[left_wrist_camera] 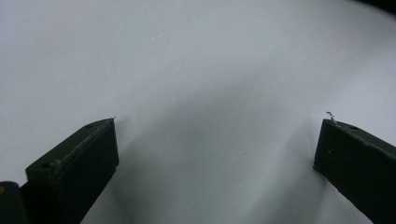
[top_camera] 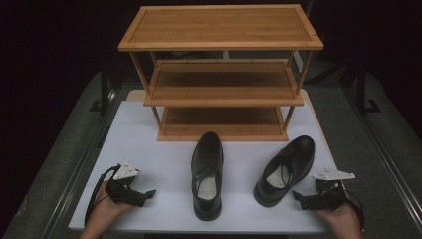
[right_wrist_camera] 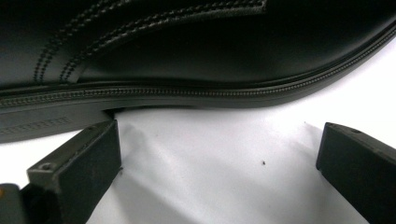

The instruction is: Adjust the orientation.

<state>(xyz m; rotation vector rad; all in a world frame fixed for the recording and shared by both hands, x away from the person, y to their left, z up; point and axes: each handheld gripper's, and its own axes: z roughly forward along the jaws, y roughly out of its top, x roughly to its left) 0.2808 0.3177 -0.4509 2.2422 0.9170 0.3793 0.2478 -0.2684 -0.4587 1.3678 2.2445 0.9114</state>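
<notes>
Tongs (right_wrist_camera: 219, 149) agape beside glossy black stitched shoe (right_wrist_camera: 187, 51).

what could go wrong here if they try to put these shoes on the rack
1. The right shoe lies angled, its toe pointing away to the right, so a pinch from the open right gripper beside its heel may twist it.
2. The bamboo rack has low gaps between shelves; a lifted shoe could knock a shelf edge.
3. The left shoe stands close beside the right one, so moving either might bump the other.
</notes>
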